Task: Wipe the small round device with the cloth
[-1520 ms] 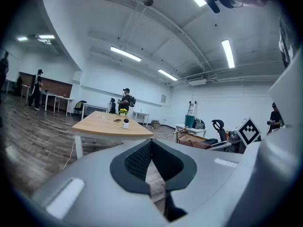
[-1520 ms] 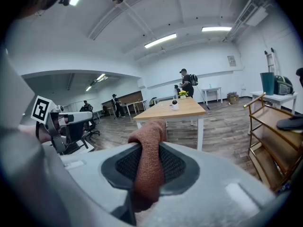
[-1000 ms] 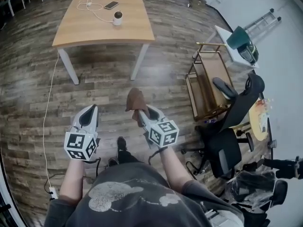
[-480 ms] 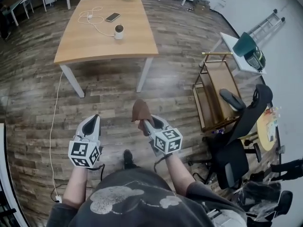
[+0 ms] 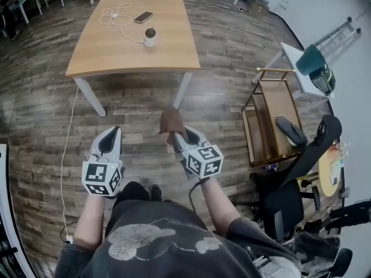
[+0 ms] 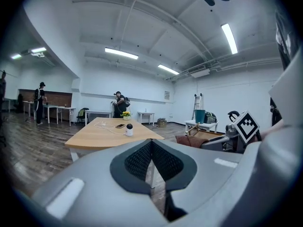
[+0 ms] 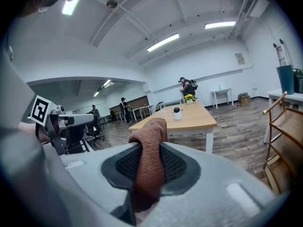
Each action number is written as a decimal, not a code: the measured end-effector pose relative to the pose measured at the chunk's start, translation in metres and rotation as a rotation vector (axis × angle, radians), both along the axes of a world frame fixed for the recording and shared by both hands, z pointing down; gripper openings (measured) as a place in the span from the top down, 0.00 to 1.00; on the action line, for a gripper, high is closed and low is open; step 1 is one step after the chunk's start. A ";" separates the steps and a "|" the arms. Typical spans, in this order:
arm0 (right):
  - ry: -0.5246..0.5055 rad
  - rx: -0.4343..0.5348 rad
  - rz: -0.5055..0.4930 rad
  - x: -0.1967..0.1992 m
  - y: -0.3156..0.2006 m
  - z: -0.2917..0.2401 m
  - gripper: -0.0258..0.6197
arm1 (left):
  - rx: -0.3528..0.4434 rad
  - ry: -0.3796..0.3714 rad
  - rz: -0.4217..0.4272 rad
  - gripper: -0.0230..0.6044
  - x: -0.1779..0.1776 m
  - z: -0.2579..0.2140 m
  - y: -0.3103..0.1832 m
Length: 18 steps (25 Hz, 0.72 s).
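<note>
Approach step; wiping not begun. Table stands well ahead. Right claw clenched on brown cloth; left claw closed, empty. Small round device sits on table. Next move: close in, bring cloth to device.

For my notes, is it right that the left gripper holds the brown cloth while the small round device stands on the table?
No: the right gripper holds the brown cloth, as the right gripper view shows; the small round device does stand on the table.
</note>
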State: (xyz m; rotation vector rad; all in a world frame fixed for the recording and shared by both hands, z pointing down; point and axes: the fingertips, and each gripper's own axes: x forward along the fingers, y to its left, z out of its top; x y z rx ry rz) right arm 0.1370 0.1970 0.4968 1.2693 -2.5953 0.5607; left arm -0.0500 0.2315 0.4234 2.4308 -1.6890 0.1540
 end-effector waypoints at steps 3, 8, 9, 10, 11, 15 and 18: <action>-0.022 0.013 0.008 -0.006 -0.015 -0.006 0.84 | 0.001 0.006 -0.001 0.93 -0.005 -0.001 -0.014; -0.008 -0.005 0.005 -0.023 -0.042 0.002 0.84 | -0.029 0.014 0.038 0.93 -0.012 0.016 -0.049; -0.002 -0.010 0.010 -0.024 -0.048 0.003 0.84 | -0.034 0.018 0.051 0.93 -0.012 0.019 -0.056; 0.002 -0.014 0.019 -0.025 -0.056 0.004 0.84 | -0.038 0.024 0.063 0.93 -0.013 0.020 -0.064; 0.001 -0.016 0.032 -0.027 -0.065 0.004 0.84 | -0.039 0.032 0.074 0.93 -0.015 0.021 -0.074; 0.000 -0.006 0.054 -0.043 -0.111 -0.002 0.84 | -0.040 0.052 0.089 0.93 -0.031 0.021 -0.121; 0.004 0.001 0.070 -0.057 -0.147 -0.005 0.84 | -0.047 0.065 0.094 0.93 -0.043 0.024 -0.153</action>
